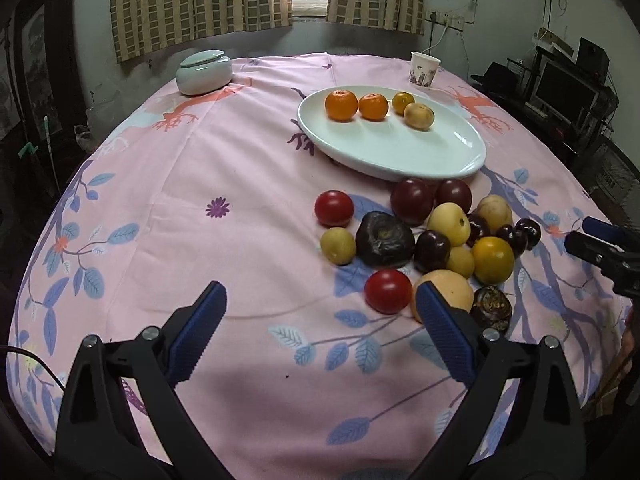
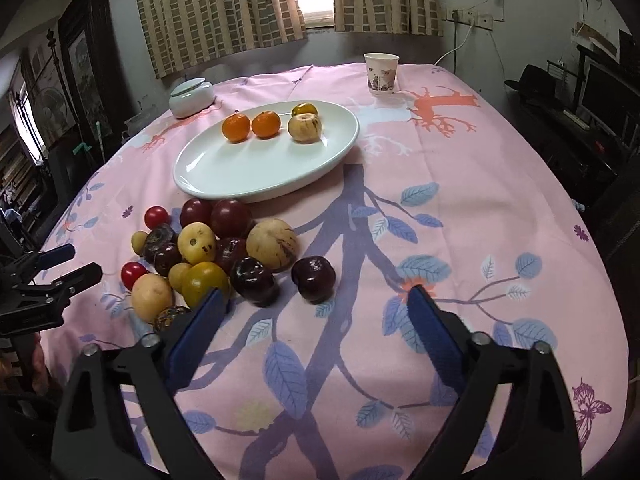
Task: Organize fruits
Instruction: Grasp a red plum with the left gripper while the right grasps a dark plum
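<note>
A white oval plate (image 1: 400, 152) (image 2: 224, 172) lies on the pink tablecloth and holds two oranges (image 1: 341, 105) (image 2: 237, 128), a small yellow-green fruit (image 1: 403, 102) and a pale round fruit (image 1: 419, 116) (image 2: 304, 128). A pile of loose fruits (image 1: 440, 240) (image 2: 208, 248) lies in front of the plate: red tomatoes, dark plums, yellow and pale fruits. My left gripper (image 1: 320, 304) is open and empty, just left of the pile. My right gripper (image 2: 316, 304) is open and empty, near a dark plum (image 2: 313, 279).
A pale green lidded jar (image 1: 204, 72) (image 2: 191, 98) stands at the back left of the table. A paper cup (image 1: 424, 69) (image 2: 381, 73) stands at the back right. Curtains and a window lie behind; dark furniture stands to the right.
</note>
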